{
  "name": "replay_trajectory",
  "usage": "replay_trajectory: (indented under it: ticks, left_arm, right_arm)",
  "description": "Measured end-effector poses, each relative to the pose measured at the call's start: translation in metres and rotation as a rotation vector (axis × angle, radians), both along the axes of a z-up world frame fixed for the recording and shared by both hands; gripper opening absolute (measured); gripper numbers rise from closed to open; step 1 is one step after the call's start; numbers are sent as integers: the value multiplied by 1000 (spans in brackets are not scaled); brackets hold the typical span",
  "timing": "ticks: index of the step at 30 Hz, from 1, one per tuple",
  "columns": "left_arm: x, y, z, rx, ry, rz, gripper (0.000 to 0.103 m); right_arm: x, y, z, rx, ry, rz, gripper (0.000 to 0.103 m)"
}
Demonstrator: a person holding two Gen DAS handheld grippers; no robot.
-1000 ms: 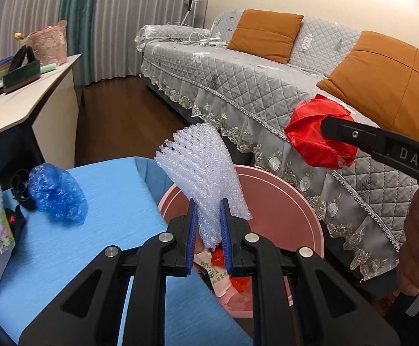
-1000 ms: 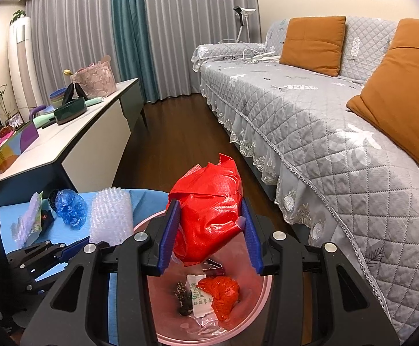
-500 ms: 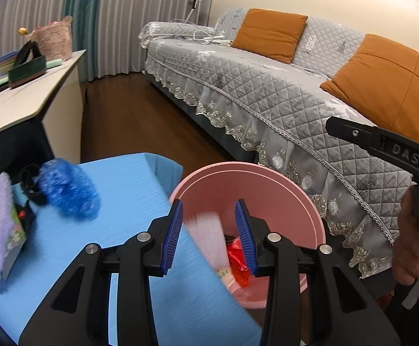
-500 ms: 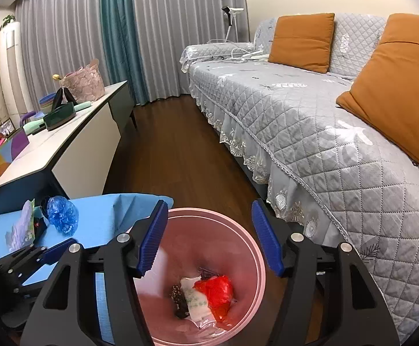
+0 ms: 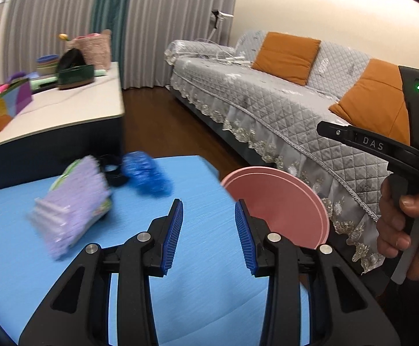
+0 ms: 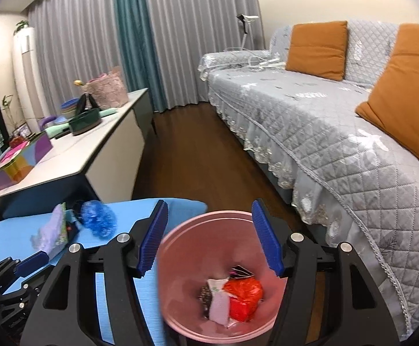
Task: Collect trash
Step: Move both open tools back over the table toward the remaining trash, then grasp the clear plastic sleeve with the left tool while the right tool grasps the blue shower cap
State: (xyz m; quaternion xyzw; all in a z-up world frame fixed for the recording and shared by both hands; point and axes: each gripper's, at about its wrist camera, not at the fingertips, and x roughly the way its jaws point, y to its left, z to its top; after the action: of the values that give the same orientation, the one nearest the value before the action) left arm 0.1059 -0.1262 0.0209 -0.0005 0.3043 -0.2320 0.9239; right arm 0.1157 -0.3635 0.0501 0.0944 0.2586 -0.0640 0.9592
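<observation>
A pink bin stands beside the blue table; it also shows in the left wrist view. Inside lie a red bag, pale foam wrap and other scraps. My right gripper is open and empty above the bin. My left gripper is open and empty over the table, left of the bin. On the table lie a crumpled blue plastic cover, a purple foam wrap on a packet and a black item.
A grey quilted sofa with orange cushions runs along the right. A white sideboard with boxes and bowls stands at the left. Dark wood floor lies between them. Curtains hang behind.
Both grippers opened and dropped their loads into the bin: the foam wrap from the left, the red bag from the right. The left gripper has since swung left over the table.
</observation>
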Motion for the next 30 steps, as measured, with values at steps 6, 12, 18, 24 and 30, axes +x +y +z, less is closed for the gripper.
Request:
replay_trajectory:
  ticks: [6,12,18,24,30]
  left_arm:
    - [-7,36,-8,-3,0,62,38]
    - [-4,58,-20,21,-3,119,38]
    - [3,89,-32,21,18,217,38]
    - [19,120,-41,2,45,321,38]
    - [39,140,-46,-47,70,395,38]
  right_arm:
    - [2,28,2,-23,-21,48,55]
    - [8,39,4,27,-42,71,43]
    - [23,56,0,73,-36,119,34]
    - [42,81,-12,81,2,178,34]
    - [60,98,-25,67,34,221,34]
